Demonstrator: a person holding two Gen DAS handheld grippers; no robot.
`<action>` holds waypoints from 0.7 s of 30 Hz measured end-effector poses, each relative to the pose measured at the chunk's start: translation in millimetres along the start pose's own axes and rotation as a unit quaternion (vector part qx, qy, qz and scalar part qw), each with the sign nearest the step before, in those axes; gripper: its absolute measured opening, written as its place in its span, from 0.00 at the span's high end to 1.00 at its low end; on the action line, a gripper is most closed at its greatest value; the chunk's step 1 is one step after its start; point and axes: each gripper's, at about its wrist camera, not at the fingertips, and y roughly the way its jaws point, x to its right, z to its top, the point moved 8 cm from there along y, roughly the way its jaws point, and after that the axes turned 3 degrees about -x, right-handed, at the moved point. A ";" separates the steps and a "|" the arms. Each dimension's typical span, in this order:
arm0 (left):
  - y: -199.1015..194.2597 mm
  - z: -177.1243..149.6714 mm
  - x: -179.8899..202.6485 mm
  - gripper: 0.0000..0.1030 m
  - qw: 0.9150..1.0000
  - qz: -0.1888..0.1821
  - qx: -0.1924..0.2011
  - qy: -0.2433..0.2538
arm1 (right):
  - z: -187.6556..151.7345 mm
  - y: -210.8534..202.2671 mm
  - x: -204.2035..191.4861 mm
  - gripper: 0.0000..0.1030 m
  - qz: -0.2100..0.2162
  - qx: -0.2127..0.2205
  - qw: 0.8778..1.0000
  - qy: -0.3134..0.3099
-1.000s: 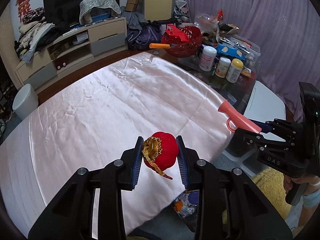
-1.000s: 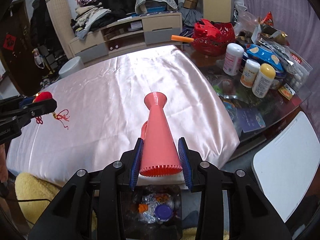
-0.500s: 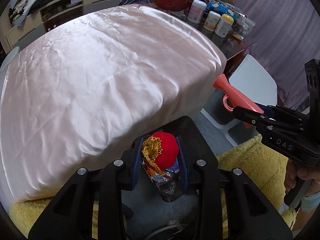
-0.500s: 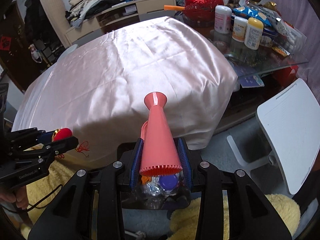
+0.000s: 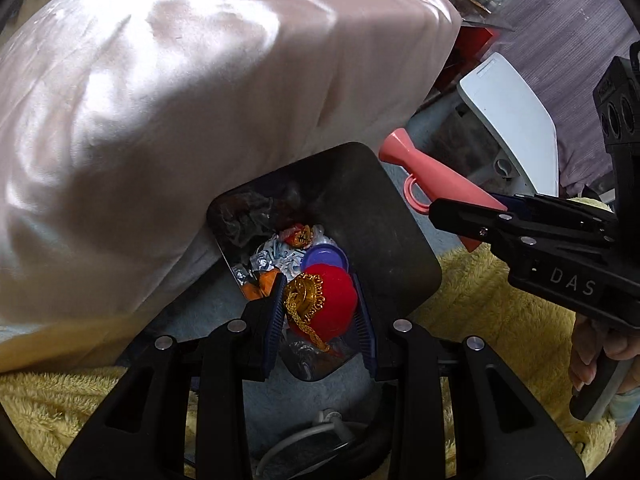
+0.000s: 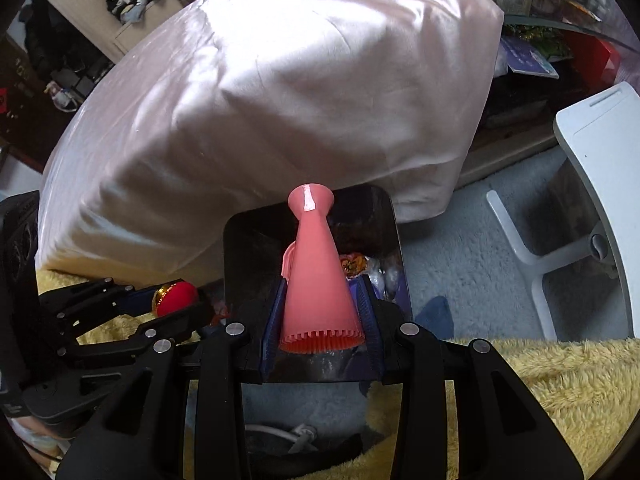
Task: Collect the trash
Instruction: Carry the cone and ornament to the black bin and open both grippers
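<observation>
Left gripper (image 5: pixel 320 316) clamped on a red ball ornament (image 5: pixel 330 302) with gold filigree and chain; both blue pads pressed against its sides. It hangs over the open mouth of the black trash bin (image 5: pixel 400 240), near the bin's 6 o'clock rim.

Right gripper (image 6: pixel 320 316) clamped on the wide toothed end of a pink plastic horn (image 6: pixel 316 272), narrow flared mouthpiece pointing to 12 o'clock. In the right wrist view the horn sits over the bin (image 6: pixel 248 248) interior; its tip reaches about the far rim.

Bin contents: foil wrappers (image 5: pixel 276 256), a purple cap (image 5: pixel 324 258), an orange scrap (image 5: pixel 260 286), a red-gold candy wrapper (image 5: pixel 298 236). Centre of the opening is still unfilled.

Edges: pink satin cloth (image 5: pixel 200 100) drapes off the tabletop and overhangs the bin from 9 to 12 o'clock, touching or just beside the far-left rim; can't tell which. White chair (image 5: pixel 512 112) at 2 o'clock, apart from the bin, grey carpet (image 6: pixel 460 248) between them. Yellow fleece blanket (image 6: pixel 540 392) borders the near side at 4 through 8 o'clock.

In the left wrist view the right gripper (image 5: pixel 500 216) comes in from 3 o'clock, horn (image 5: pixel 432 176) crossing just past the bin's right rim. The two grippers are near each other, not touching.
</observation>
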 end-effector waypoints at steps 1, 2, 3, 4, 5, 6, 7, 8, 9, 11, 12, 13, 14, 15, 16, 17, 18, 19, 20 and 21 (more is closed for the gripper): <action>1.9 1.1 -0.3 0.70 1.000 0.000 -0.002 0.000 | 0.2 3.8 0.5 0.64 -0.002 -0.005 1.000 0.001; 4.0 2.0 0.4 0.70 1.000 0.000 -0.003 0.001 | 0.3 6.7 1.1 0.64 -0.004 -0.008 1.000 0.002; 5.3 2.9 0.0 0.70 1.000 0.001 -0.004 0.001 | 1.1 8.9 2.6 0.64 -0.006 -0.011 1.000 0.003; 6.1 3.7 -0.1 0.70 1.000 0.000 -0.007 0.001 | 1.5 10.9 3.8 0.64 -0.007 -0.014 1.000 0.006; 8.7 3.8 0.5 0.70 1.000 -0.002 -0.010 0.002 | 3.4 12.6 5.9 0.63 -0.009 -0.015 1.000 0.009; 10.2 4.5 0.8 0.70 1.000 -0.002 -0.014 0.002 | 5.0 13.1 7.5 0.63 -0.012 -0.014 1.000 0.012; 11.7 5.4 1.0 0.67 1.000 -0.001 -0.018 0.002 | 6.7 13.1 8.8 0.63 -0.013 -0.013 1.000 0.013; 12.6 5.3 0.8 0.61 1.000 -0.001 -0.021 0.002 | 8.4 12.8 10.0 0.63 -0.013 -0.013 1.000 0.015; 12.8 4.2 0.0 0.59 1.000 -0.002 -0.021 0.001 | 10.1 11.7 11.2 0.61 -0.014 -0.012 1.000 0.016; 12.5 5.1 -0.4 0.52 1.000 -0.001 -0.022 0.001 | 13.7 9.0 13.3 0.52 -0.018 -0.007 1.000 0.016; 12.0 5.3 -0.8 0.51 1.000 -0.001 -0.022 0.000 | 15.2 7.3 14.7 0.45 -0.020 -0.004 1.000 0.018; 11.8 5.8 -2.0 0.47 1.000 0.000 -0.021 -0.002 | 17.0 4.9 16.6 0.44 -0.022 0.001 1.000 0.022; 11.1 6.1 -3.8 0.43 1.000 0.001 -0.021 -0.003 | 19.2 1.6 17.5 0.41 -0.024 0.005 0.999 0.024; 7.7 7.0 -5.5 0.41 1.000 0.003 -0.018 -0.002 | 22.7 -2.5 18.5 0.38 -0.026 0.010 0.999 0.026; 2.8 9.3 -6.8 0.36 1.000 0.004 -0.013 -0.001 | 25.6 -8.0 20.0 0.35 -0.028 0.018 0.999 0.028; -4.1 11.9 -8.0 0.30 1.000 0.008 -0.005 0.000 | 28.7 -13.0 21.9 0.27 -0.029 0.027 0.999 0.030; -11.2 15.7 -9.4 0.27 1.000 0.013 0.005 0.002 | 31.3 -20.3 22.9 0.22 -0.031 0.040 0.998 0.030; -20.9 19.2 -11.0 0.23 1.000 0.019 0.016 0.005 | 35.0 -29.1 23.7 0.19 -0.035 0.054 0.998 0.028; -32.6 23.3 -12.4 0.19 0.999 0.026 0.030 0.008 | 38.5 -38.8 23.7 0.12 -0.044 0.069 0.996 0.023; -43.8 27.0 -14.3 0.18 0.998 0.035 0.045 0.012 | 42.4 -50.2 23.0 0.05 -0.060 0.087 0.994 0.016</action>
